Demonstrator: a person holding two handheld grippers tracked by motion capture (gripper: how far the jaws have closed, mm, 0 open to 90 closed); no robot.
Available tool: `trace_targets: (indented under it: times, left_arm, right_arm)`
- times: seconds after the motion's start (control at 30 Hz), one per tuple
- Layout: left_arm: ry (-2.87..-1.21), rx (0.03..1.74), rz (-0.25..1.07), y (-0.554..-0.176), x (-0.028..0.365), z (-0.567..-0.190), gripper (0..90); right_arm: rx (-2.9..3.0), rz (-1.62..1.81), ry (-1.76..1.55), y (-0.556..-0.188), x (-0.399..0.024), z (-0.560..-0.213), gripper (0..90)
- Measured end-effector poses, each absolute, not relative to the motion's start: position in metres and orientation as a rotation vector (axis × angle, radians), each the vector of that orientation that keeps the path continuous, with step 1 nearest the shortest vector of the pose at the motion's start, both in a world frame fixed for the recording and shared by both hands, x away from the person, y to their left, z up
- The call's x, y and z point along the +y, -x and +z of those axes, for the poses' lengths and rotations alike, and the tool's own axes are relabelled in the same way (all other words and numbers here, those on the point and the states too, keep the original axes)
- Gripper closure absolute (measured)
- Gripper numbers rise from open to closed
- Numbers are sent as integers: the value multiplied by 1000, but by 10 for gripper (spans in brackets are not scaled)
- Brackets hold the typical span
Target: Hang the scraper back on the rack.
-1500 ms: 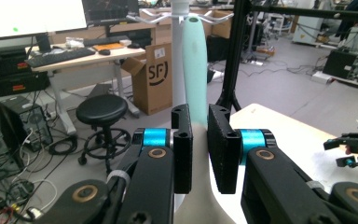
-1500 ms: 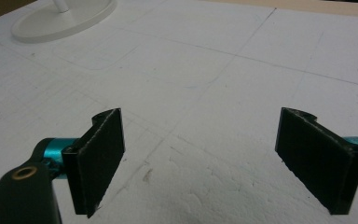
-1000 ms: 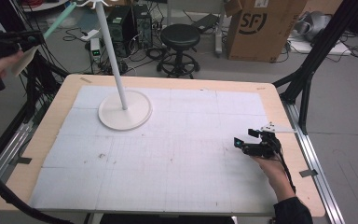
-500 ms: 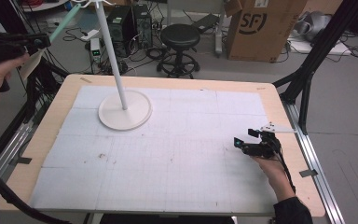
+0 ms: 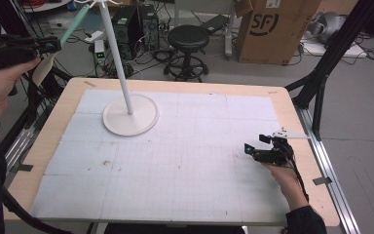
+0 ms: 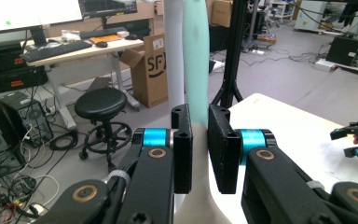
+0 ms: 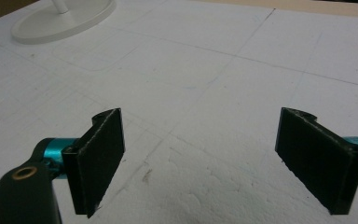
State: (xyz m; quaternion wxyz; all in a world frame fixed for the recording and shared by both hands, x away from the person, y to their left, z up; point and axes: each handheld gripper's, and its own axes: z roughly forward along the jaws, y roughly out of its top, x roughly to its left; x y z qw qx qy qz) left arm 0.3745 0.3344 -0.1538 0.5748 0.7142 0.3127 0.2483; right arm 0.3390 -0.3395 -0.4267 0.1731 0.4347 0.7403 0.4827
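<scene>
A white stand with a round base point(image 5: 130, 115) and a thin pole point(image 5: 116, 53) rises from the back left of the table. Left of the pole and off the table's left edge, my left gripper point(image 5: 46, 46) is held high, shut on a long tool with a mint green upper part point(image 5: 73, 24) and a cream lower part. In the left gripper view the mint tool point(image 6: 196, 56) stands between the jaws of my left gripper point(image 6: 199, 121), with the pole point(image 6: 173, 56) just behind it. My right gripper point(image 5: 255, 144) rests low at the table's right, open and holding nothing point(image 7: 200, 116).
A white gridded mat point(image 5: 190, 161) covers the wooden table. Behind the table stand a black stool point(image 5: 188, 39), a cardboard box point(image 5: 268, 29) and computer gear with cables. A black frame leg point(image 5: 321, 73) rises at the right. The stand's base point(image 7: 60, 18) lies far ahead of my right gripper.
My left gripper has moved right with the mint tool, closer to the stand's pole. The right gripper has stayed where it was.
</scene>
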Motion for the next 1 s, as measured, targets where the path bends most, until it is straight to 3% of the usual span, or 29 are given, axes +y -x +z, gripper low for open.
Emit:
trace_targets:
  times: [0.27,0.3,0.4,0.43,0.6,0.77,1.0]
  left_arm:
    - [-1687,759,583,-383,326,-165,792]
    - [-1671,762,580,-383,324,-168,757]
    - [-1655,781,572,-382,321,-179,513]
    - [-1653,784,576,-381,320,-182,513]
    - [-1641,756,556,-372,308,-219,345]
    - [-1690,700,517,-359,288,-269,269]
    - [-1713,670,441,-343,262,-338,235]
  right_arm:
    - [2100,1369,-1234,-339,-340,-426,146]
    - [2100,1370,-1233,-339,-340,-427,146]
    - [2102,1369,-1232,-338,-340,-426,146]
    - [2102,1369,-1232,-338,-340,-426,146]
    - [2103,1368,-1224,-339,-339,-426,146]
    - [2108,1365,-1221,-339,-338,-427,146]
    - [2118,1355,-1217,-339,-337,-427,146]
